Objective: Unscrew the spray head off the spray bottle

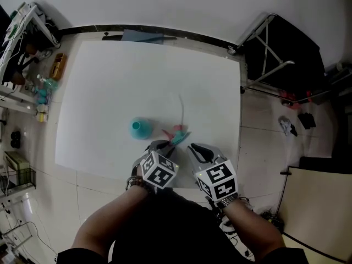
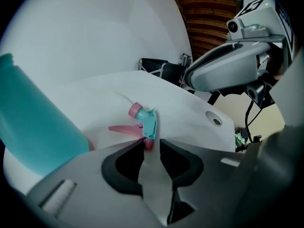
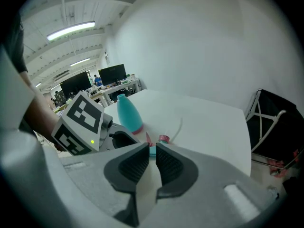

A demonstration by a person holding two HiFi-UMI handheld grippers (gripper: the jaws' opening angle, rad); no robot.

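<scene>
Nearest in are the person's forearms (image 1: 104,224), reaching over the near edge of the white worktop (image 1: 110,76) with a claw in each hand. The left claw (image 2: 151,145) is released: its jaws sit a little apart and bare worktop shows through the gap. The pink tip of the spray head (image 2: 145,121) is right at its fingertips, though I can't say for sure they touch.

The right claw (image 3: 150,149) is all but clenched, with just a thin slit between the pads and nothing in it. It hangs just to the right of the left one, aimed at the same spot.

The spray head is already off the bottle and lies on its side on the worktop, just in front of both claws. It has a teal body, a pink trigger and a pink collar, and its thin clear dip tube (image 1: 181,106) trails off toward the far side.

The teal spray bottle (image 1: 140,127) stands upright on its own just left of the head, neck open and not touching it. There's tiled floor (image 1: 264,131) off to the right
</scene>
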